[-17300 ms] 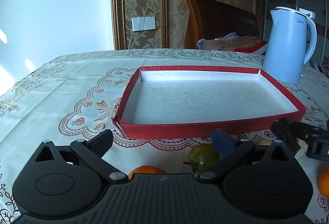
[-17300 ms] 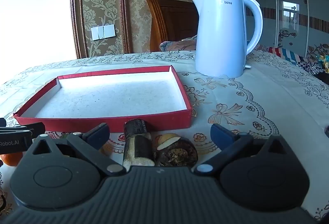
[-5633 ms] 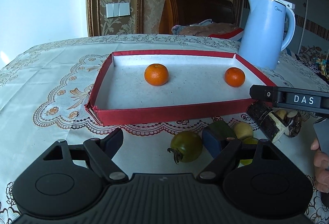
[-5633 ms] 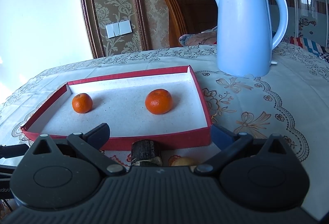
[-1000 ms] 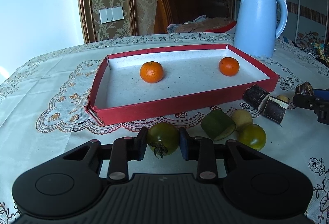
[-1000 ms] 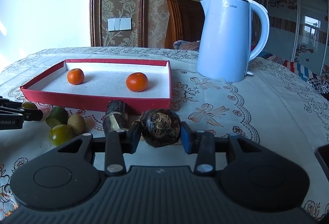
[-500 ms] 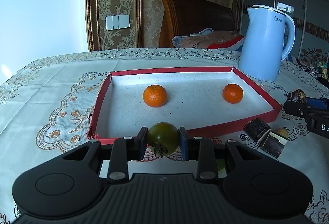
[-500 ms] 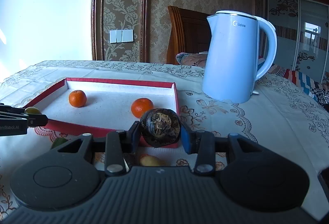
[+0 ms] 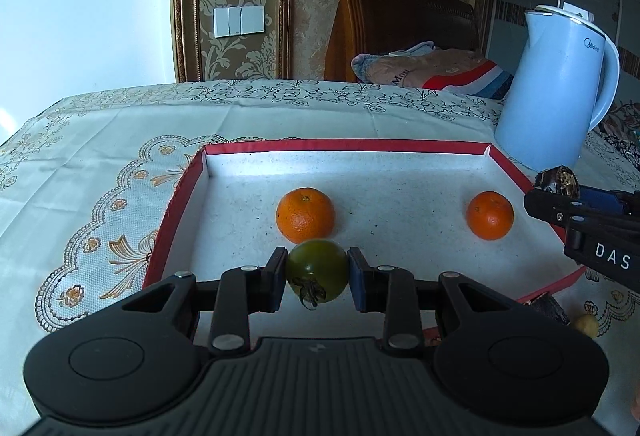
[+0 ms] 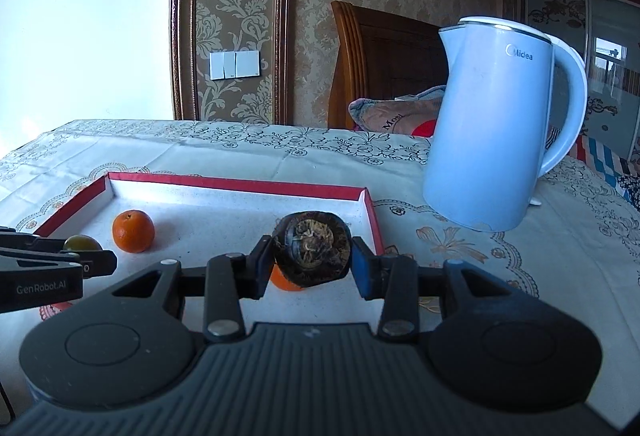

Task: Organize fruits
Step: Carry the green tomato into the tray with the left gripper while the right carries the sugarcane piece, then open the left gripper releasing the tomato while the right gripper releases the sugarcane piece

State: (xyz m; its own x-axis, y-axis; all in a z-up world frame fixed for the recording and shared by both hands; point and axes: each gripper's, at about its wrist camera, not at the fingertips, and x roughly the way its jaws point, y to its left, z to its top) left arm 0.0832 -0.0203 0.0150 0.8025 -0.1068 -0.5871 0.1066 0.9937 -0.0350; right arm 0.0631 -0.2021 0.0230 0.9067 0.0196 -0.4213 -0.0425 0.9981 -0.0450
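My left gripper is shut on a green tomato and holds it above the near part of the red tray, just in front of an orange. A second orange lies at the tray's right. My right gripper is shut on a dark brown round fruit above the tray's right side, with one orange partly hidden behind it and the other orange further left. The right gripper also shows at the right edge of the left wrist view.
A light blue kettle stands on the tablecloth behind the tray's right corner. A dark cut stalk piece and a small yellow fruit lie on the cloth in front of the tray's right end. A wooden chair is behind the table.
Both grippers have lifted their fruits off the tablecloth and moved forward over the tray. The left one now holds the tomato close to the left orange.
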